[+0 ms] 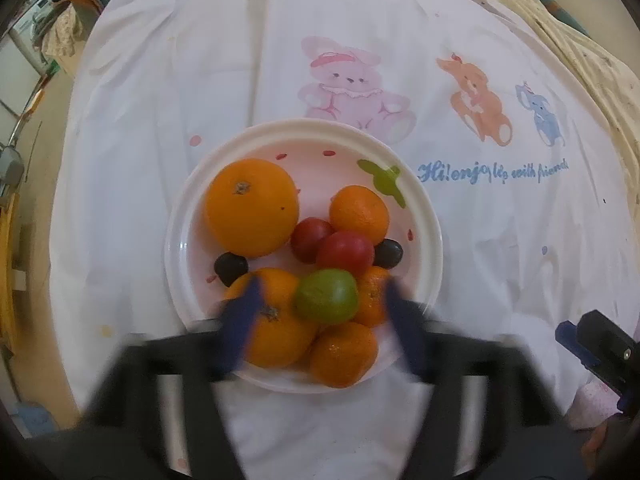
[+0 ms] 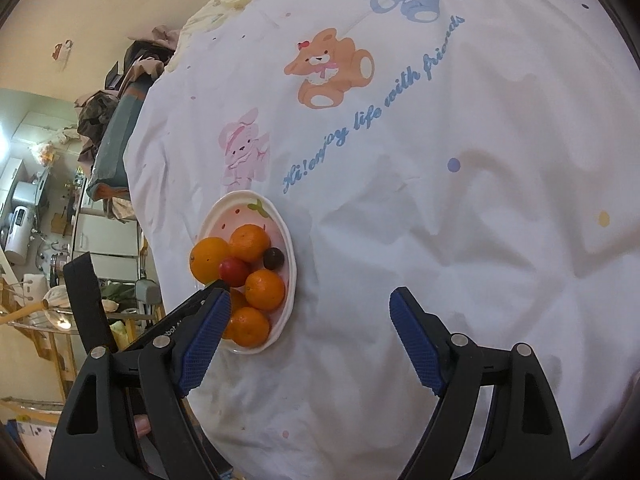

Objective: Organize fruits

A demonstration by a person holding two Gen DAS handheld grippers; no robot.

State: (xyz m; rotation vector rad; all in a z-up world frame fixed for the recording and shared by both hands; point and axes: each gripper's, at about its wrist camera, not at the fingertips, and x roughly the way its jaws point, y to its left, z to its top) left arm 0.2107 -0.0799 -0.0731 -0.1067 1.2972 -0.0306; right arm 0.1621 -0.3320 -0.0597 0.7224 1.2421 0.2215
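A white plate (image 1: 424, 216) on the cartoon-print cloth holds a big orange (image 1: 252, 206), several smaller oranges, two red fruits (image 1: 346, 254), two dark plums and a green lime (image 1: 326, 296). My left gripper (image 1: 320, 320) is open, its blurred blue fingers straddling the lime and the near oranges, touching nothing that I can make out. My right gripper (image 2: 310, 334) is open and empty over bare cloth, just right of the plate (image 2: 290, 264). Its tip also shows in the left wrist view (image 1: 592, 340).
The white cloth (image 2: 440, 160) with bear and bunny prints covers the table. Clutter, furniture and appliances stand beyond the table's left edge (image 2: 48, 220). A cream crumpled cloth lies at the far edge (image 1: 580, 40).
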